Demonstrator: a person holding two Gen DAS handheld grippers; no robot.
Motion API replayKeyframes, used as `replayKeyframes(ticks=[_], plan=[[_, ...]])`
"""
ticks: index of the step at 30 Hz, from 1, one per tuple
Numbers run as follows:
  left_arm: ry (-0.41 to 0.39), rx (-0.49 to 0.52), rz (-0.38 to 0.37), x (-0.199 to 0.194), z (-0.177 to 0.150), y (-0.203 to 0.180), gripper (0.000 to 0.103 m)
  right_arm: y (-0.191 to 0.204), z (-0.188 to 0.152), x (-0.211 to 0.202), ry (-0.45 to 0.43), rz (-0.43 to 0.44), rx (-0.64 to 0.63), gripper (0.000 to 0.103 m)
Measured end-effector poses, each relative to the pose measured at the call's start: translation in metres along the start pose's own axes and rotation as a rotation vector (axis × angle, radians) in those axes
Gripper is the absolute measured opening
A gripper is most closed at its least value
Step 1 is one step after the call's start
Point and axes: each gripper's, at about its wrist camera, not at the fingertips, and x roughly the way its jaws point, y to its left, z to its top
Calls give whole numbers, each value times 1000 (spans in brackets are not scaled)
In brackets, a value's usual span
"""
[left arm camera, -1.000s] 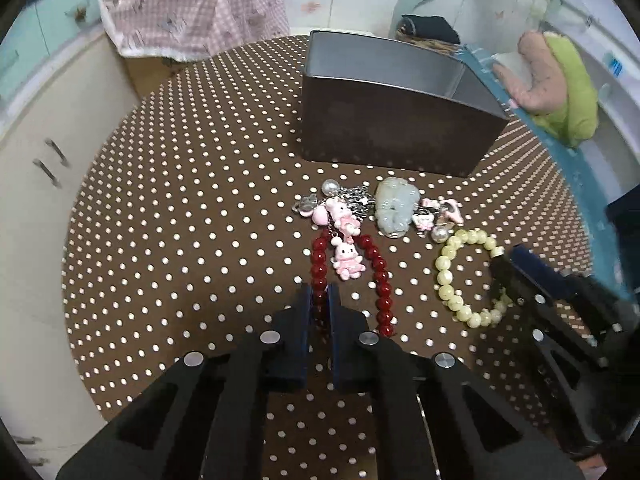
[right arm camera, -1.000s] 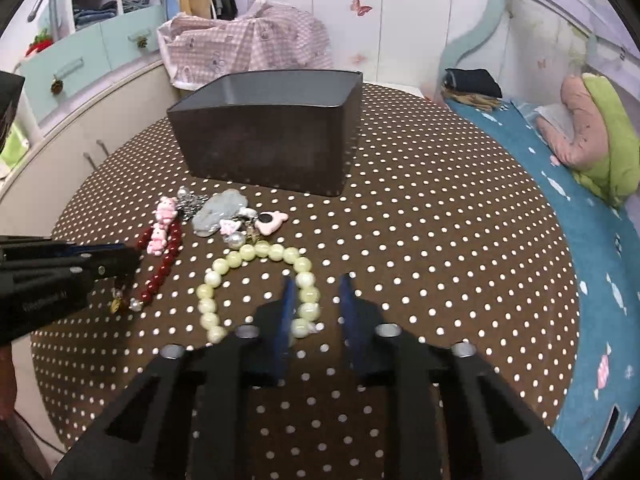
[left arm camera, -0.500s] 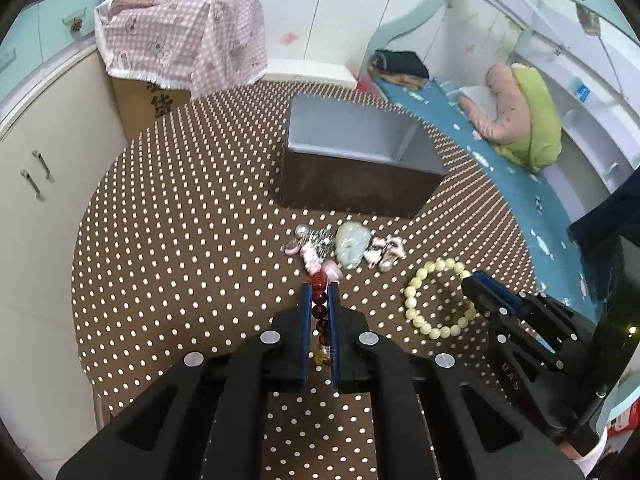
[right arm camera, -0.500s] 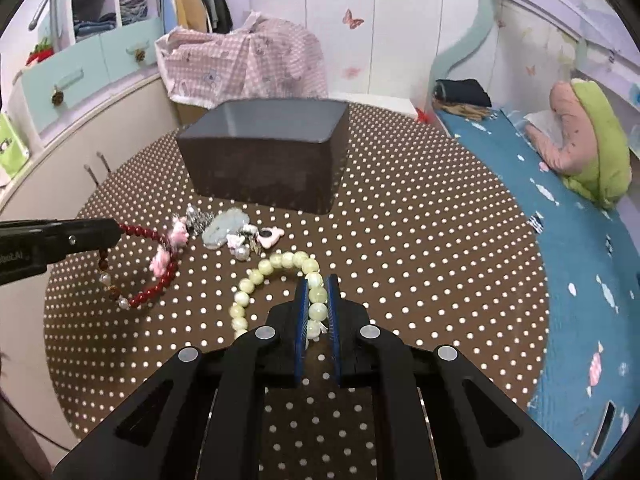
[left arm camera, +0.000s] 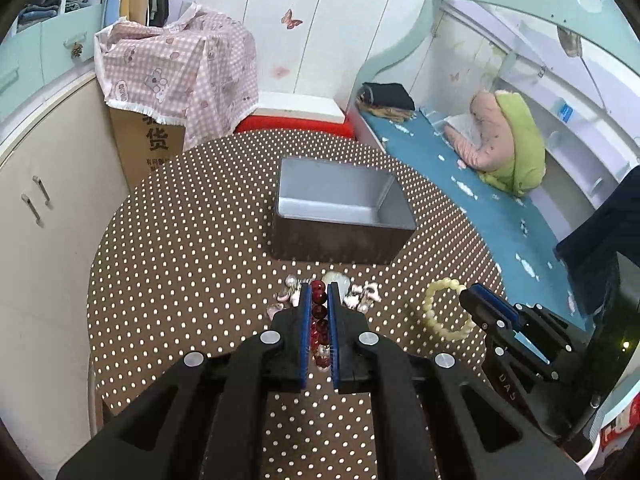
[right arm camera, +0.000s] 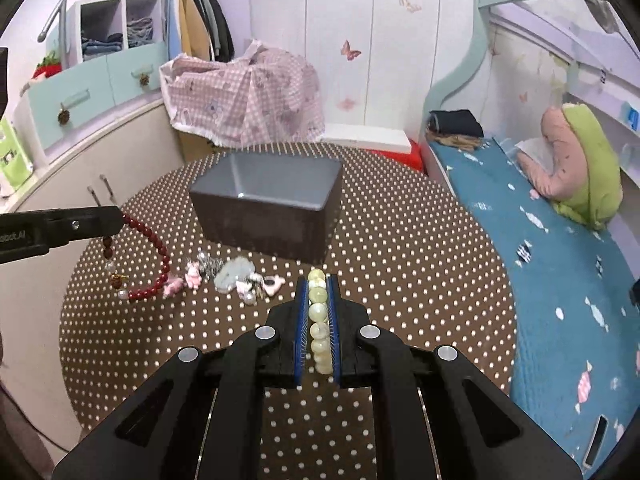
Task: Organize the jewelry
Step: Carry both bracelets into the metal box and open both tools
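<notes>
My left gripper (left arm camera: 319, 294) is shut on a red bead bracelet (left arm camera: 319, 312) and holds it lifted above the polka-dot table; in the right wrist view the bracelet (right arm camera: 154, 254) hangs from that gripper (right arm camera: 114, 220). My right gripper (right arm camera: 318, 284) is shut on a pale green bead bracelet (right arm camera: 319, 320), also lifted; it also shows in the left wrist view (left arm camera: 442, 314). An open dark box (left arm camera: 340, 236) with a grey inside stands beyond both grippers. A jade pendant and pink charms on a chain (right arm camera: 236, 280) lie on the table in front of the box.
The round brown polka-dot table (left arm camera: 180, 260) has cabinets (left arm camera: 36, 200) to its left and a bed with blue bedding (right arm camera: 560, 260) to its right. A cardboard box under a pink checked cloth (left arm camera: 176, 76) stands behind the table.
Both grippers have risen well above the table. The left one carried up the red bracelet. The right one shut on the pale green bracelet and lifted it.
</notes>
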Motion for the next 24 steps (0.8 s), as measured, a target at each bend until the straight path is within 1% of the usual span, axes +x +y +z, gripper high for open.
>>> replayKeyframes(ticks=[9, 16, 20, 24], plan=[[-52, -3, -23, -8, 29, 1, 6, 6, 37, -10, -78, -9, -34, 10], [-85, 20, -16, -4, 60, -5, 6, 11, 69, -5, -116, -13, -49, 10], [-100, 23, -8, 1, 77, -6, 6, 12, 88, 4, -125, -2, -43, 10], [-85, 9, 4, 19, 93, -3, 6, 14, 101, 24, -103, -3, -38, 10]])
